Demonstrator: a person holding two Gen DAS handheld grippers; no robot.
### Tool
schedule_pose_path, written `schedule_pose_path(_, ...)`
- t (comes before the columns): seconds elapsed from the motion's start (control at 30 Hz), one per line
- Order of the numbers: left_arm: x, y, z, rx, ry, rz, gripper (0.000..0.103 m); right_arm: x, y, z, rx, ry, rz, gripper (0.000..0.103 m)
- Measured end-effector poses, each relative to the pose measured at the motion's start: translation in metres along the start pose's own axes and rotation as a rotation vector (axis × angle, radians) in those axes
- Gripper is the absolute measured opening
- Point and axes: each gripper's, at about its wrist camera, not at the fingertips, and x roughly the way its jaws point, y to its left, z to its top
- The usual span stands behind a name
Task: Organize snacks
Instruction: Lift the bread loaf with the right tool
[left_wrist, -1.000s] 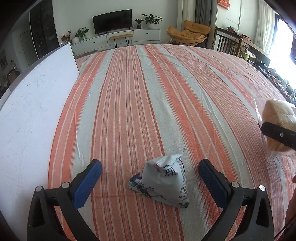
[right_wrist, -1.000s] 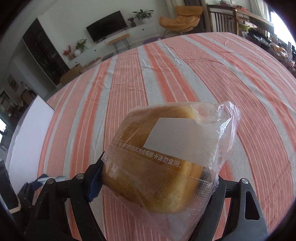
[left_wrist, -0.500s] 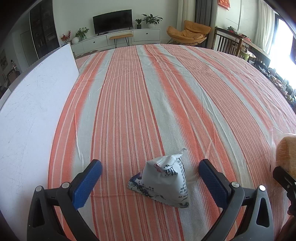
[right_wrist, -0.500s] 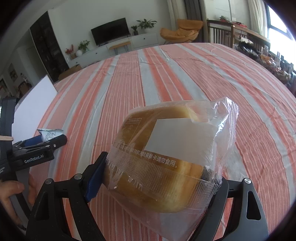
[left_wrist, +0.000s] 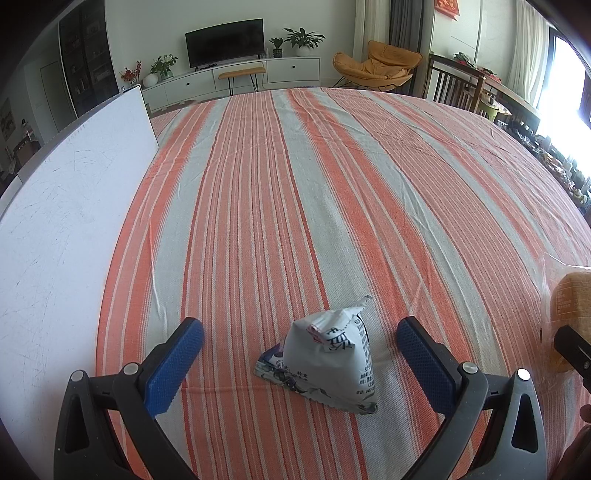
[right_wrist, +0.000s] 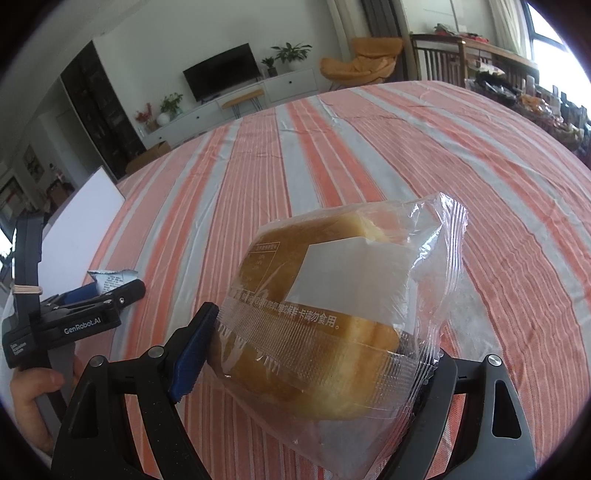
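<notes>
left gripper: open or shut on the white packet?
Open. The left gripper has its blue pads wide apart, clear of the white packet on the tablecloth.

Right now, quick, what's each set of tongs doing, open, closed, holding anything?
Left tongs: open, empty, one finger each side of the small white snack packet on the striped cloth.
Right tongs: closed on the bagged bread.

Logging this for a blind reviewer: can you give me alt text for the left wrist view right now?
The open left gripper frames a small white snack pouch sitting on the orange-striped tablecloth. A white board lies at left; the bagged bread enters at the right edge.
</notes>
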Motion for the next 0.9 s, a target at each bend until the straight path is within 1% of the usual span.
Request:
schedule_pose_path(0.47,0.000,0.000,0.000,0.000,0.000,0.000,0.103,-0.005,-0.011,0.002,0.060,-0.027,0.000,0.086)
schedule_pose_path(0.57,0.000,0.000,0.000,0.000,0.000,0.000,0.103,-0.005,-0.009,0.003,0.051,-0.028,-0.004,0.086)
schedule_pose_path(0.63,0.000,0.000,0.000,0.000,0.000,0.000,0.103,-0.001,-0.007,0.002,0.040,-0.010,-0.014,0.087)
schedule_pose_path(0.8,0.000,0.000,0.000,0.000,0.000,0.000,0.103,0.003,0.002,0.001,-0.011,0.007,-0.066,0.088)
schedule_pose_path(0.9,0.000,0.000,0.000,0.000,0.000,0.000,0.103,0.003,0.001,0.001,-0.009,0.007,-0.062,0.089)
